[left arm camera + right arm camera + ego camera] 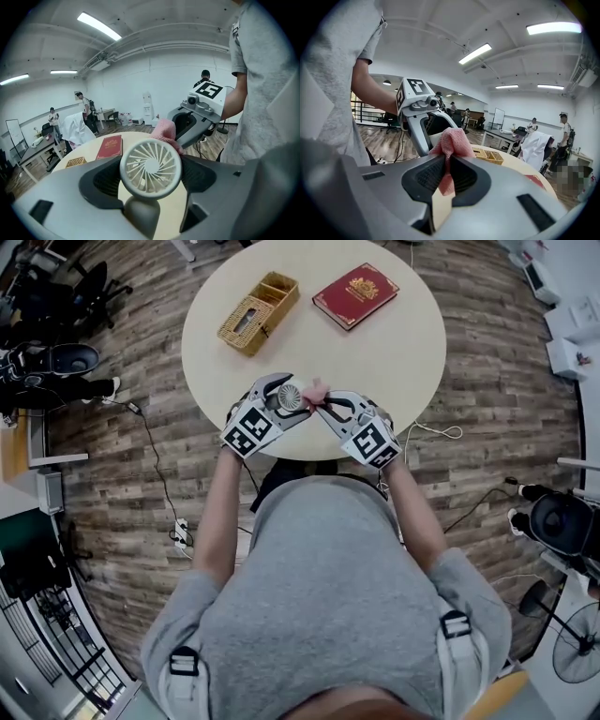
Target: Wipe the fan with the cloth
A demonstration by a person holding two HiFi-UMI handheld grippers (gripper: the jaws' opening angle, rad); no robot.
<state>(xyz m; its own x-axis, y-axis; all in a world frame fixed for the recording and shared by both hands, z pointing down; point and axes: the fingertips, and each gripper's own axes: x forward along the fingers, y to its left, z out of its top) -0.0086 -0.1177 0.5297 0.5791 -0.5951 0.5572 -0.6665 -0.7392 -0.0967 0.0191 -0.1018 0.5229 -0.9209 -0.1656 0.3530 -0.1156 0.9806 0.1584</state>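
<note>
A small white round fan is held over the near edge of the round table, with my left gripper shut on it. In the left gripper view the fan fills the space between the jaws, grille facing the camera. A pink cloth is pinched in my right gripper, which is shut on it. The cloth touches the fan's upper right rim. In the right gripper view the bunched cloth sticks out past the closed jaws towards the left gripper.
A wicker basket and a red book lie at the far side of the beige table. Cables trail on the wooden floor. A floor fan stands at the lower right.
</note>
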